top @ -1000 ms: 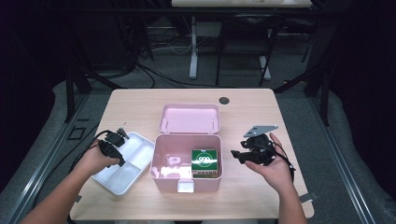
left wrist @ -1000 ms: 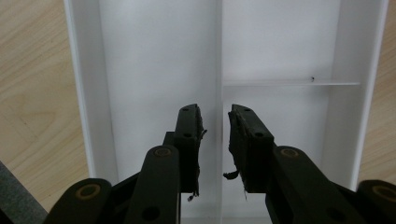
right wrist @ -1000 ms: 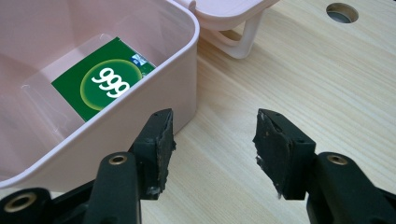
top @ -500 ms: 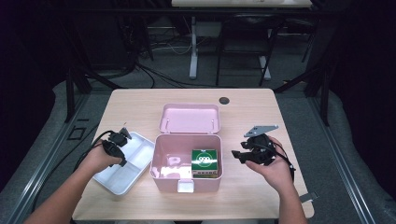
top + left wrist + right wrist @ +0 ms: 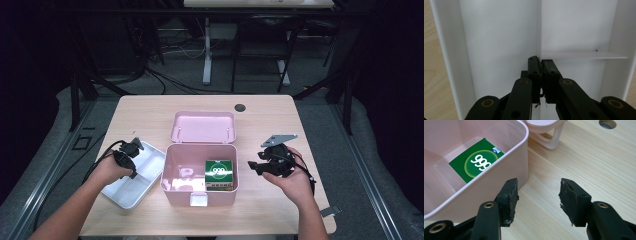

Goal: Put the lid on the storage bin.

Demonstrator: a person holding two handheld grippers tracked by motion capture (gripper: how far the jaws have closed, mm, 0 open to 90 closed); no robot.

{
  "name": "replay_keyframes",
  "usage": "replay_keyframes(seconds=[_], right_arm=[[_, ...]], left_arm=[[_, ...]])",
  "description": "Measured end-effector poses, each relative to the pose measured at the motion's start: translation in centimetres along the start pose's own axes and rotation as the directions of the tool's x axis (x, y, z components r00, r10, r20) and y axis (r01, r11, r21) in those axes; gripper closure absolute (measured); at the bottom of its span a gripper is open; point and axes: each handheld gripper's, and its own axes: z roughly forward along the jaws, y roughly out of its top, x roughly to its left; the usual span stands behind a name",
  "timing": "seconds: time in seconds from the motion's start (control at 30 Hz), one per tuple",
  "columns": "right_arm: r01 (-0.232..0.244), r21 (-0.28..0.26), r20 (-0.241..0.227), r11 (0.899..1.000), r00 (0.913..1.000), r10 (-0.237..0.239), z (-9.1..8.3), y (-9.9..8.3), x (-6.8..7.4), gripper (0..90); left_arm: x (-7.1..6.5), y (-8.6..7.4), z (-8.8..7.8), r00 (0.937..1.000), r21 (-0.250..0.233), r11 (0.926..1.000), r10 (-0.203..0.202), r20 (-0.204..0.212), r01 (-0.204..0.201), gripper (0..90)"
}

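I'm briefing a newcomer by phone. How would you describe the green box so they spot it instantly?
Find the open pink bin mid-table, in front of its pink lid. The green box lies inside, at its right end. It is the only green item, marked with white "999" in a circle.

Smooth glossy pink plastic box (image 5: pixel 506 167) left of the rough, worn matt black fingers (image 5: pixel 510 195); pale wood-grain counter (image 5: pixel 579 160) beneath them.

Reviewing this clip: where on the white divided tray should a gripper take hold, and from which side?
Judging by its shape, grip the white tray on its thin upright centre divider, coming from above. The left gripper is already shut across that wall, jaws either side. The outer rim lies close to the pink box, leaving little room there.
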Motion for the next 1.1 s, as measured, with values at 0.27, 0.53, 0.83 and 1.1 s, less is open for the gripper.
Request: replay_keyframes(seconds=[0.27, 0.53, 0.83, 1.1], right_arm=[[-0.002, -0.001, 0.002, 1.000, 1.0000, 0.002, 0.1, 0.0, -0.1, 48.2], [0.001, 0.002, -0.002, 1.000, 1.0000, -0.001, 0.2, 0.0, 0.0, 48.2], [-0.003, 0.001, 0.002, 1.000, 1.0000, 0.003, 0.2, -0.1, 0.0, 48.2], [-0.001, 0.001, 0.001, 1.000, 1.0000, 0.001, 0.2, -0.1, -0.1, 48.2]], left_arm=[[-0.1, 0.3, 0.5, 1.0000, 0.020, 0.9998, 0.004, -0.008, -0.004, 87.4], [-0.1, 0.3, 0.5, 1.0000, 0.024, 0.9997, -0.002, -0.004, 0.002, 88.3], [0.0, 0.2, 0.3, 1.0000, 0.022, 0.9998, 0.000, -0.005, 0.000, 88.9], [0.3, 0.0, -0.8, 0.9999, 0.003, 0.9999, -0.011, 0.006, 0.011, 89.0]])
